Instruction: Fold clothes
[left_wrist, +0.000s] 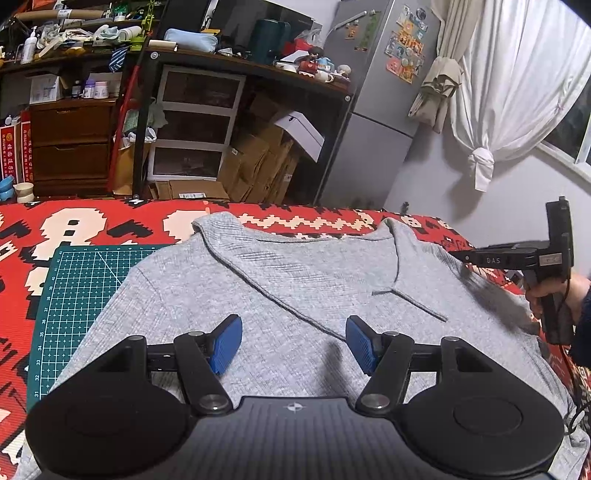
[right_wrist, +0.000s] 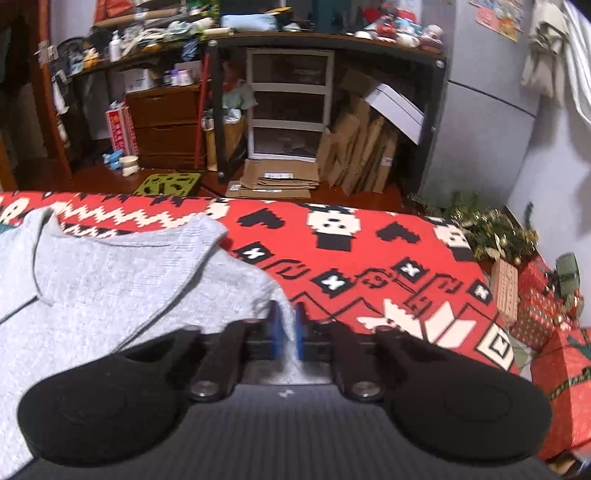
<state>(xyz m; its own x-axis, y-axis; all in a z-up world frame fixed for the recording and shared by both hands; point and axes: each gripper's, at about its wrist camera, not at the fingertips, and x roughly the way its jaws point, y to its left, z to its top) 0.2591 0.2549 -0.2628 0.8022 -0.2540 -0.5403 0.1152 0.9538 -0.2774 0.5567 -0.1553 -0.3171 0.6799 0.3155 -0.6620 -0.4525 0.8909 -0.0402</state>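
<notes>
- Your right gripper (right_wrist: 286, 328) has pinched shut on the edge of the grey shirt (left_wrist: 295, 288), which lies flat at frame centre on the red patterned cover (right_wrist: 369, 251) — the first fold looks begun.
- Your left gripper (left_wrist: 293, 341) hovers half-open, holding nothing.
- Next, I'd judge: lift and carry that edge inward.
- The green cutting mat (left_wrist: 85, 280), lower left, lies partly under the shirt — no obstacle.

Shirt (left_wrist: 303, 295): light heather grey, fine ribbed weave, darker grey edging on the collar. Blanket (right_wrist: 369, 251): red, with white and black pixel-style figures and zigzags. Cutting mat (left_wrist: 85, 288): dark green, white grid lines and numbers. Left hand-held gripper (left_wrist: 293, 341) and right hand-held gripper (right_wrist: 286, 330): black bodies, blue pads. Curtain (left_wrist: 517, 85): white. Gift boxes (right_wrist: 546, 314): red, speckled print.
</notes>
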